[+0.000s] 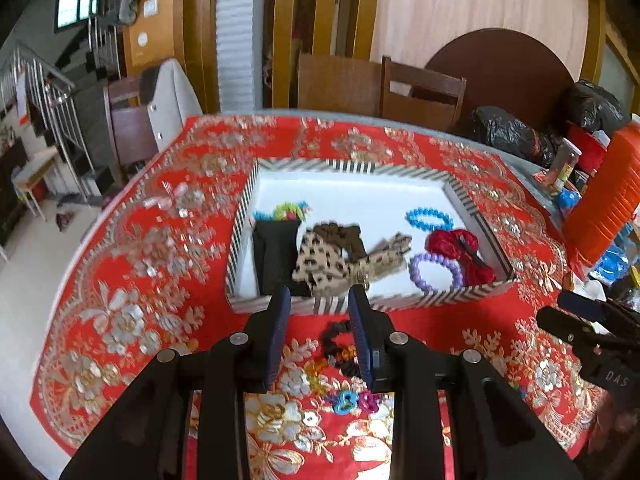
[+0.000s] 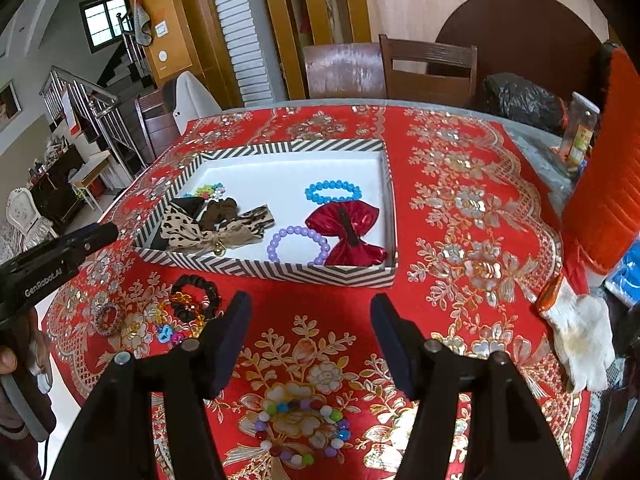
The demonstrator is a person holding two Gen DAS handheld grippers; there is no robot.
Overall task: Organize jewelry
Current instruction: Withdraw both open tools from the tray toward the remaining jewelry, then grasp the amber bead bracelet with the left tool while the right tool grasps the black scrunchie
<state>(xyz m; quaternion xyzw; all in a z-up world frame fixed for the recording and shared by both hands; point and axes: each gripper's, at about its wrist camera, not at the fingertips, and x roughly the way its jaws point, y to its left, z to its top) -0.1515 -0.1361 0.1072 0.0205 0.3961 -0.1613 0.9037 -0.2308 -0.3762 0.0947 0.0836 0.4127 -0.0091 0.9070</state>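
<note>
Multicoloured bead bracelet (image 2: 301,432) lies on the red cloth at the counter's near edge, just under the right claw (image 2: 310,312), whose jaws stand released and empty. Lower straight, pinch one side of the ring, then carry it to the striped tray (image 2: 280,270). Left claw (image 1: 320,300) hangs empty, part-open, near the black scrunchie (image 1: 340,344).

Ahead of left claw (image 1: 319,295), leopard bow (image 1: 320,266) blurred, hiding part of brown scrunchie (image 1: 340,236). Beneath it, black scrunchie (image 1: 340,346) partly hidden by right finger (image 1: 362,332).
</note>
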